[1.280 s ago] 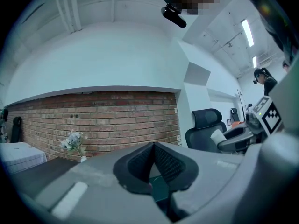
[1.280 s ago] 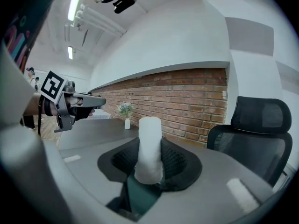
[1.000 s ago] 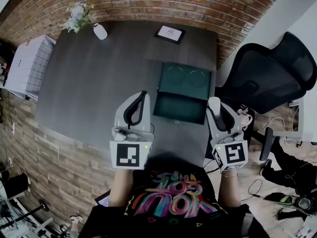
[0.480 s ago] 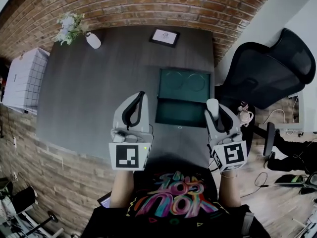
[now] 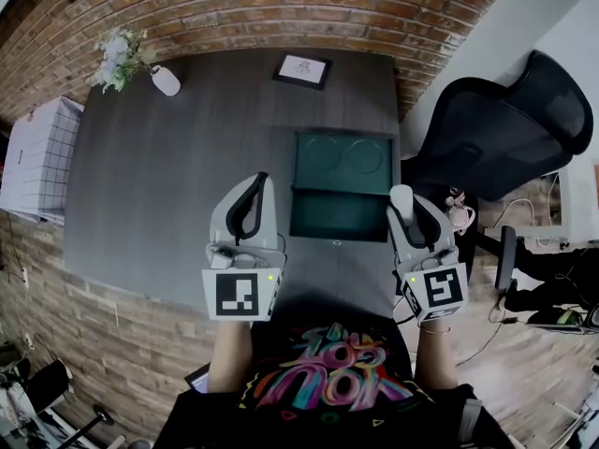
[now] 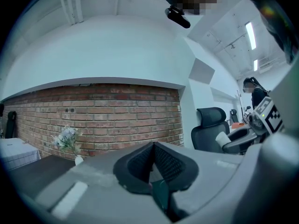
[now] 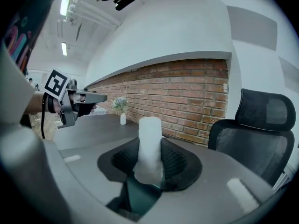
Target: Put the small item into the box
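- White roll [image 7: 150, 143] stands clamped by its lower end in the right claw [image 5: 405, 206], over the desk's [image 5: 159, 176] right edge, just beside the open green box [image 5: 337, 218].
- Judged light, soft, crushable: a gentle mid-length grip suits.
- Left claw [image 6: 153, 162] closed, empty.
- Desk dark, matte; brick wall [image 5: 281, 7] behind, office chair [image 5: 496, 129] alongside.

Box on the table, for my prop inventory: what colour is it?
The box is dark teal-green; head view shows it best.
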The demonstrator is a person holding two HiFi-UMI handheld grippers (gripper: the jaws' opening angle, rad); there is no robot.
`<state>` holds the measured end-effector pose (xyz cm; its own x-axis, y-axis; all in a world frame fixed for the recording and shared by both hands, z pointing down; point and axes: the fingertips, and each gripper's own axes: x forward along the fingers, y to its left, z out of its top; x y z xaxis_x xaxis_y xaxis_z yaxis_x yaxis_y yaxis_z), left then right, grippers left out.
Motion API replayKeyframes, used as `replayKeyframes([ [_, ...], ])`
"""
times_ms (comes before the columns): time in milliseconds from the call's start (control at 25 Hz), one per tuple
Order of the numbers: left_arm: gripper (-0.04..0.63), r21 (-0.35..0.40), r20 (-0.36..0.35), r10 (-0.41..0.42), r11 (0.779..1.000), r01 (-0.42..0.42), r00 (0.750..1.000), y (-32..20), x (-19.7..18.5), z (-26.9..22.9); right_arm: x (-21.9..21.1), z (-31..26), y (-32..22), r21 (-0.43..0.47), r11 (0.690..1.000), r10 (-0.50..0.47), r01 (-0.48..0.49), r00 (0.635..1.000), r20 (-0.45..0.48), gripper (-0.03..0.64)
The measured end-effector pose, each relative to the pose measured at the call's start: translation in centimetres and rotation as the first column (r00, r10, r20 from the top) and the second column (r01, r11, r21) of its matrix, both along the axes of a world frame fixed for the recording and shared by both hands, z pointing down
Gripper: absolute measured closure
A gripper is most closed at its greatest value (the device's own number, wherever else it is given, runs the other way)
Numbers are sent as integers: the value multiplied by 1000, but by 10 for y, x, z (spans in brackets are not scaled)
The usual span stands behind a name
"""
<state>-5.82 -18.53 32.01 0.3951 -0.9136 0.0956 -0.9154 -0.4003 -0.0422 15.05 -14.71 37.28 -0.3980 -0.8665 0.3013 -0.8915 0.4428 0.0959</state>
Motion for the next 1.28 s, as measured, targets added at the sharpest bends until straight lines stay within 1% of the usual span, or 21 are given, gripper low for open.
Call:
replayKeyframes([
  [160, 594, -17, -4, -1, 1000, 1, 1000, -1, 3, 7, -3, 5, -2, -14, 999, -29, 29, 999, -20, 477],
  [240, 594, -28, -8, -3, 1000, 3, 1000, -2, 2, 11, -10, 9, -6, -14, 998, -60, 59, 998, -31, 478],
  [440, 594, -40, -1, -3, 999, 3, 1000, -3, 0, 18, -34, 27, -12, -54, 987, -152, 149, 987, -59, 478],
  [600, 594, -48, -14, -12, 999, 11, 1000, -4, -4, 22, -52, 46, -12, -121, 973, -206, 196, 976, -75, 477],
  [920, 594, -64, -16, -4, 998, 3, 1000, -7, -5, 29, -74, 88, -11, -186, 941, -303, 281, 948, -101, 477],
  [1160, 594, -79, -24, 5, 997, -6, 1000, -10, -4, 36, -81, 118, -11, -249, 919, -342, 306, 933, -113, 477],
  [1280, 594, -86, -21, 10, 996, -12, 1000, -11, -3, 39, -84, 131, -13, -269, 910, -361, 316, 923, -135, 477],
])
